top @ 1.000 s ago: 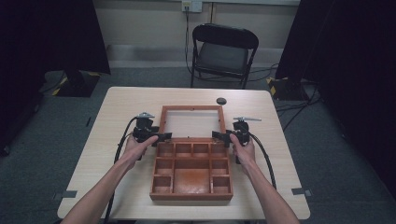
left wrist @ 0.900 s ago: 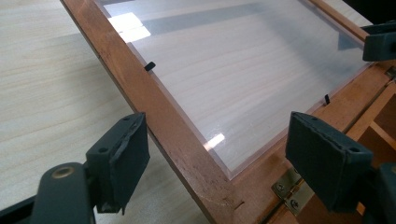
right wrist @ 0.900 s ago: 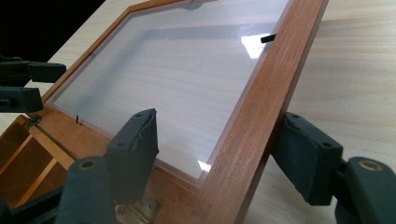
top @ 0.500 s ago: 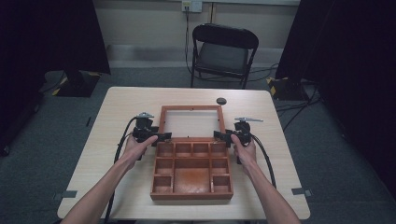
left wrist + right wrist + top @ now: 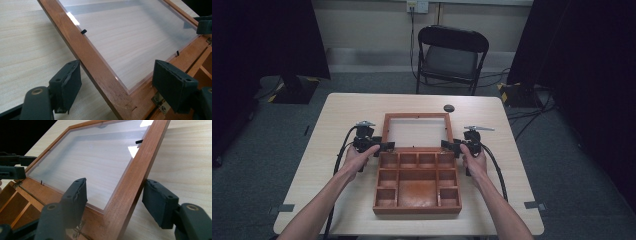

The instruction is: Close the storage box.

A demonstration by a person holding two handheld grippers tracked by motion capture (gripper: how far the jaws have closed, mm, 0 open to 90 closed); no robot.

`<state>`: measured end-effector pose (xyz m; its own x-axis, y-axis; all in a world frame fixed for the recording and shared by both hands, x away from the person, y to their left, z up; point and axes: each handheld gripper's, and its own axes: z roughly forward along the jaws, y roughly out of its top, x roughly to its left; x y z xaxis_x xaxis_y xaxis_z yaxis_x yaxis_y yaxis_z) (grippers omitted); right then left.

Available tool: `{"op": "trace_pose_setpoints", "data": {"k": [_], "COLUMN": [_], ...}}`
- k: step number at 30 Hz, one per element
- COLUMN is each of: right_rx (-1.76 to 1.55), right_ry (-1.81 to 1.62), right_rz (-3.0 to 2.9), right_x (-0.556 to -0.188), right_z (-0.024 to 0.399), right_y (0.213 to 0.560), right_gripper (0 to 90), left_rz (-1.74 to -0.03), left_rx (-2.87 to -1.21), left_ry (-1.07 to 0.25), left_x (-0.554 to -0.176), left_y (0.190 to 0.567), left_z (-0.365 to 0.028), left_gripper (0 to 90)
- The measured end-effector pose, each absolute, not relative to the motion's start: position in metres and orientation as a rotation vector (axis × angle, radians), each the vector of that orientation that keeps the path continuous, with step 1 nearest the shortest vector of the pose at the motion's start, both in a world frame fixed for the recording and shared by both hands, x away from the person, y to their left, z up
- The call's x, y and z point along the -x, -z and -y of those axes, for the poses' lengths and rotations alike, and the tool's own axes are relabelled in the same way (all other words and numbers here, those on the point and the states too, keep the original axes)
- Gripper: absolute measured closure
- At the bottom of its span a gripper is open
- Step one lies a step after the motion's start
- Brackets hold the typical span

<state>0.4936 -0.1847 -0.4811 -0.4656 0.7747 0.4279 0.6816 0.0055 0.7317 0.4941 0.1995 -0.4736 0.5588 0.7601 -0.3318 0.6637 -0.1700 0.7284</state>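
We have both grippers, left gripper (image 5: 387,146) and right gripper (image 5: 447,145), closing around the glazed lid's (image 5: 416,116) side rails, not yet pinching; next we clamp and swing it shut over the wooden box (image 5: 417,211).

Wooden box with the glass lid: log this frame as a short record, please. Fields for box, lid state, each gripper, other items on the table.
box: wooden compartment box on the table, tray open to view
lid: glass-panelled lid swung back on its hinges, beyond the tray
left gripper: left gripper straddles the lid's side rail near the hinge corner, one pad at the rail, far pad apart from it
right gripper: right gripper straddles the opposite rail, outer pad at the wood, inner pad apart from it
other: small dark round object behind the lid; folding chair beyond the table
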Motion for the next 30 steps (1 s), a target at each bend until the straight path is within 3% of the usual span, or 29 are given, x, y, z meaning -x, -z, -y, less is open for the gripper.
{"op": "trace_pose_setpoints", "data": {"k": [16, 22, 30], "right_rx": [-1.535, -1.517, -1.488], "right_ry": [-1.469, -1.483, -1.509], "right_rz": [-2.139, -2.115, -2.089], "right_x": [-0.492, -0.491, -0.488], "right_z": [0.185, 0.186, 0.186], "right_y": [0.478, 0.474, 0.468], "right_gripper": [40.1, 42.7, 44.1], "left_rz": [-1.149, -1.13, -1.114], "left_rx": [-1.887, -1.876, -1.883], "left_ry": [-0.122, -0.138, -0.174], "left_x": [-0.495, -0.494, -0.491], "left_y": [0.473, 0.471, 0.466], "left_z": [-0.2, -0.202, -0.198], "left_gripper": [21.4, 32.5, 32.7]}}
